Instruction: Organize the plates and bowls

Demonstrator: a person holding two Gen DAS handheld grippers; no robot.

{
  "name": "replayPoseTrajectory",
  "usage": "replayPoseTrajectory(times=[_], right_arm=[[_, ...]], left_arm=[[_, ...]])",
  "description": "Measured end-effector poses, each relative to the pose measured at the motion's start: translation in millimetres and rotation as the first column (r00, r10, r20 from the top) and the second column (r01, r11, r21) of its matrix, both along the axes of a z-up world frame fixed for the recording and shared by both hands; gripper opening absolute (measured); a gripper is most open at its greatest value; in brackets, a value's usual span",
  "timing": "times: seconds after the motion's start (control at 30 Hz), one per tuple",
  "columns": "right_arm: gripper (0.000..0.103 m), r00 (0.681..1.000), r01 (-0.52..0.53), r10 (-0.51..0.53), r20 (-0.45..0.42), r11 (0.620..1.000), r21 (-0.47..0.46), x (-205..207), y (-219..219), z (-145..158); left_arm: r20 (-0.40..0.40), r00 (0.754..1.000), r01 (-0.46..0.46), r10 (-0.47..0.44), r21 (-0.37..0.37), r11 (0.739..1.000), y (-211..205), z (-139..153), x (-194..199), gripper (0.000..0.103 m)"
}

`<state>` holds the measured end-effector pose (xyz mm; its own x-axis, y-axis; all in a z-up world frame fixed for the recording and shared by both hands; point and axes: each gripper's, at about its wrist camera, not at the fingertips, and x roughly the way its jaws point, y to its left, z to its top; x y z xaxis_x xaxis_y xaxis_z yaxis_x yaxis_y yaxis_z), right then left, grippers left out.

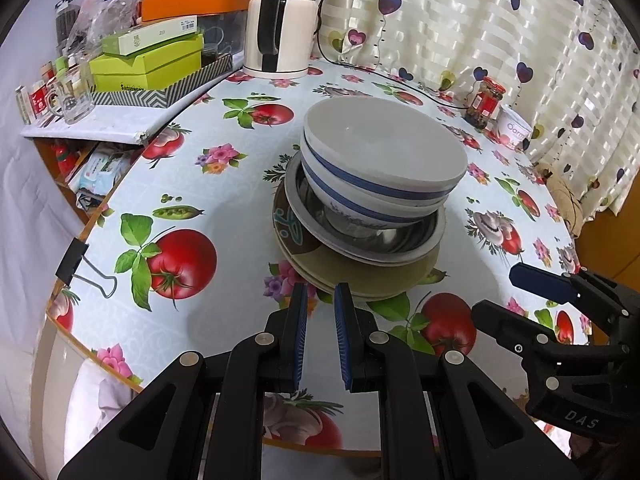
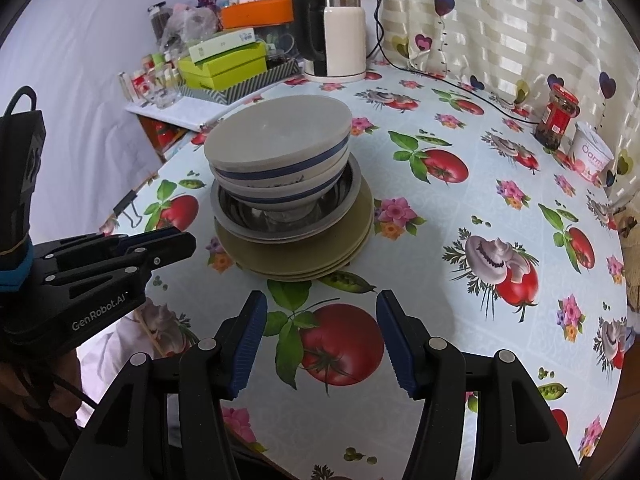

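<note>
One stack stands in the middle of the table. At the bottom lie several tan plates (image 1: 360, 276) (image 2: 320, 256). On them sits a steel bowl with a white rim (image 1: 372, 246) (image 2: 248, 224). On top sit two nested white bowls with blue bands (image 1: 384, 152) (image 2: 280, 136). My left gripper (image 1: 321, 294) is empty, its jaws a small gap apart, just short of the plates' near edge. My right gripper (image 2: 320, 308) is open and empty, low over the table in front of the stack. It also shows in the left wrist view (image 1: 516, 292).
A white and black kettle (image 1: 280, 28) stands at the back with its cord trailing right. Green boxes (image 1: 148, 64) and glasses (image 1: 76, 96) crowd a shelf at the left. A red-lidded jar (image 2: 558, 120) and a white tub (image 2: 592, 156) stand at the right by the curtain. A binder clip (image 1: 74, 264) grips the table's left edge.
</note>
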<state>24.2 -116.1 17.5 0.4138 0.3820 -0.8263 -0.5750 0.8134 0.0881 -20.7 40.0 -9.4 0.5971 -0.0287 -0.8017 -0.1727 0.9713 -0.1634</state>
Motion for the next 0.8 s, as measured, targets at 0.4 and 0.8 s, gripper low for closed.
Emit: replayPoseTrajectory(times=[0.4, 0.8], right_arm=[[0.064, 1.000, -0.007, 0.007, -0.018, 1.000, -0.006, 6, 0, -15], [0.066, 1.000, -0.016, 0.016, -0.020, 1.000, -0.011, 10, -2, -20]], left_arm=[[-0.019, 1.000, -0.011, 0.011, 0.035, 0.999, 2, -7, 4, 0.014], [-0.038, 0.999, 0.006, -0.004, 0.051, 0.999, -1, -13, 9, 0.014]])
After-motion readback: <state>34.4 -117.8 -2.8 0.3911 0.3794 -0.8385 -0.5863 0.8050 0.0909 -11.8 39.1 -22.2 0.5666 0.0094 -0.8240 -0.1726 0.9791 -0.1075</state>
